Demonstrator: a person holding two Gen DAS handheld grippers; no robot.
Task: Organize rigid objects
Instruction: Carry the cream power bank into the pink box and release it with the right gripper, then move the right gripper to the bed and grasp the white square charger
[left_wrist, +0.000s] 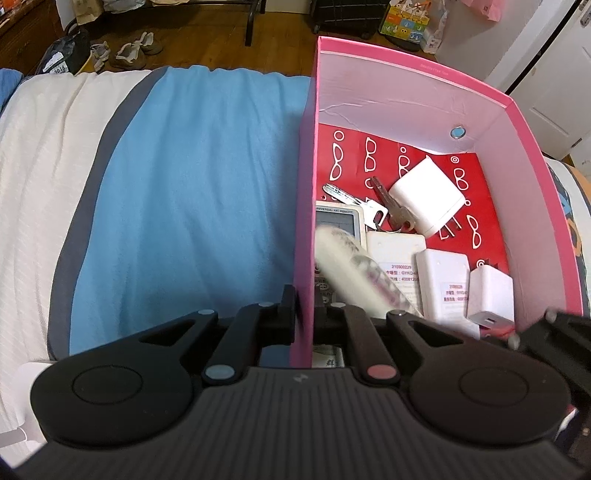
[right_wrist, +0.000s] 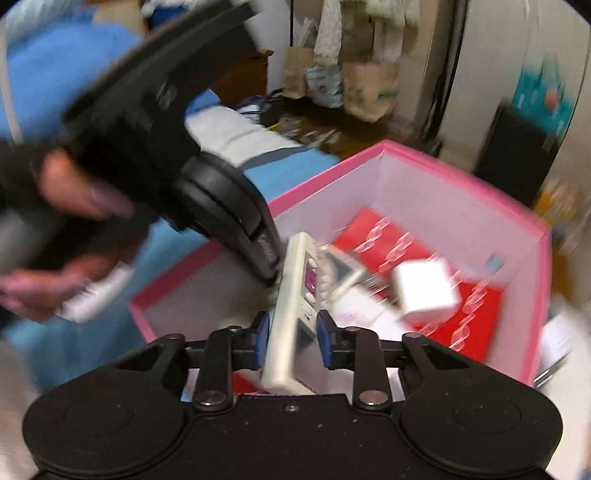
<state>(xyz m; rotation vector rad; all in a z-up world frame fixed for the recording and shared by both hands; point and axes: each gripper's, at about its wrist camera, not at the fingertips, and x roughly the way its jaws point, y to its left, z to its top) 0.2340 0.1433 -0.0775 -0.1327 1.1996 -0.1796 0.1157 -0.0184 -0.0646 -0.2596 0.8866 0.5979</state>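
The left gripper straddles the near left wall of the pink box, one finger outside and one inside, jaws drawn together on the cardboard. That grip looks meant to keep the light box steady on the soft blue blanket while things go in.

The right gripper is clamped on a cream remote, its blue pads pressing the long sides near the lower end. The remote stands tilted, its top leaning into the box above the near left corner, just beside the left gripper's fingers. In the left wrist view the same remote shows as a blurred pale bar slanting over the things below. Holding it by the lower end leaves the length free to be lowered in first; I judge it is on the way down, not yet set.

The box sits on the bed, and its bottom is lined with red paper printed with white shapes. Already inside: a grey remote with a screen against the left wall, keys beside it, a white charger toward the middle, and flat white boxes along the near edge. The far right corner of the bottom is bare, so room remains. The right wrist view is badly blurred, so finer detail cannot be told.
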